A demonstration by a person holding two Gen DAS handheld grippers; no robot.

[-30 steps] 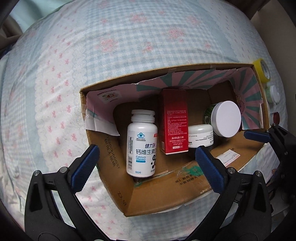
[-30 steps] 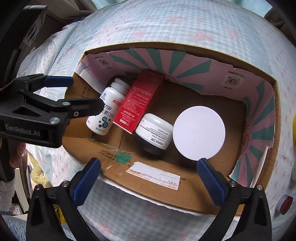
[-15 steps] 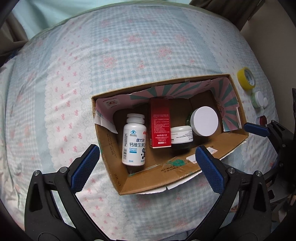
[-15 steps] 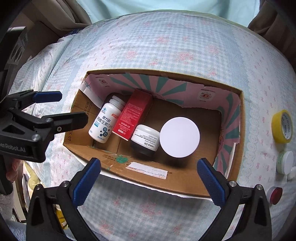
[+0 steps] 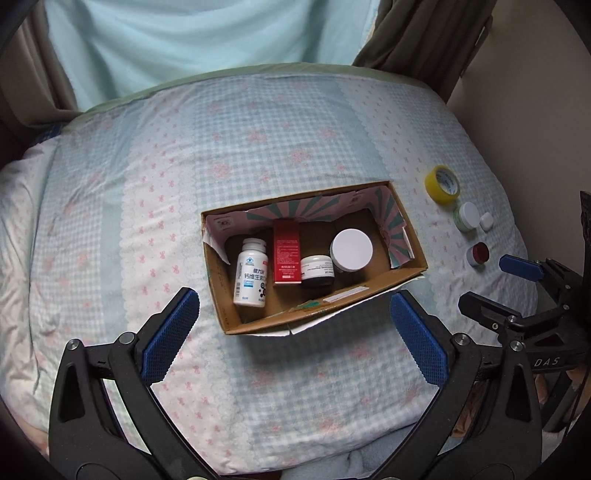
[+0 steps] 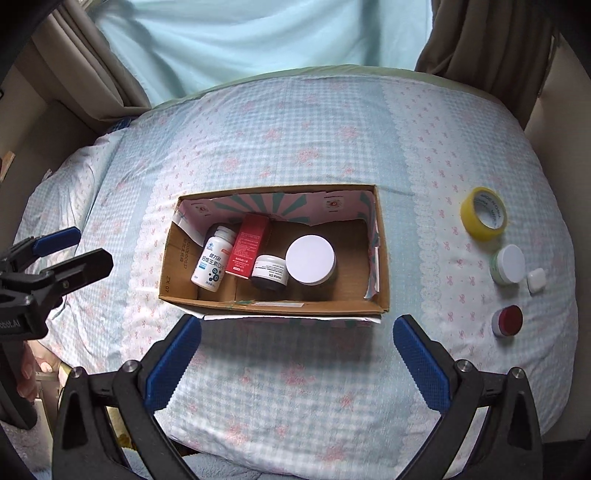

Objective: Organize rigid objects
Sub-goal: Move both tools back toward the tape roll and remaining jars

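Note:
A cardboard box [image 5: 258, 322] [image 6: 273, 308] lies on the bed. It holds a white vitamin bottle [image 5: 252, 272] [image 6: 213, 258], a red carton [image 5: 286, 256] [image 6: 248, 245], a small dark jar [image 5: 317, 270] [image 6: 269, 276] and a white-lidded jar [image 5: 351, 249] [image 6: 310, 259]. Right of the box lie a yellow tape roll [image 5: 442, 184] [image 6: 483, 215], a green jar with white lid [image 5: 466, 216] [image 6: 509, 264], a small white case [image 6: 536, 280] and a red-lidded pot [image 5: 477, 254] [image 6: 509, 320]. My left gripper [image 5: 293, 332] and right gripper [image 6: 297, 352] are open and empty, held above the bed short of the box.
The bed is covered by a blue checked quilt [image 5: 295, 129] with pink flowers. Curtains [image 6: 240, 33] hang behind the bed. A wall [image 5: 535, 110] runs along the bed's right side.
Both grippers have pulled back and up from the box, so it looks smaller and the loose items on the right show fully. Nothing in the box has moved.

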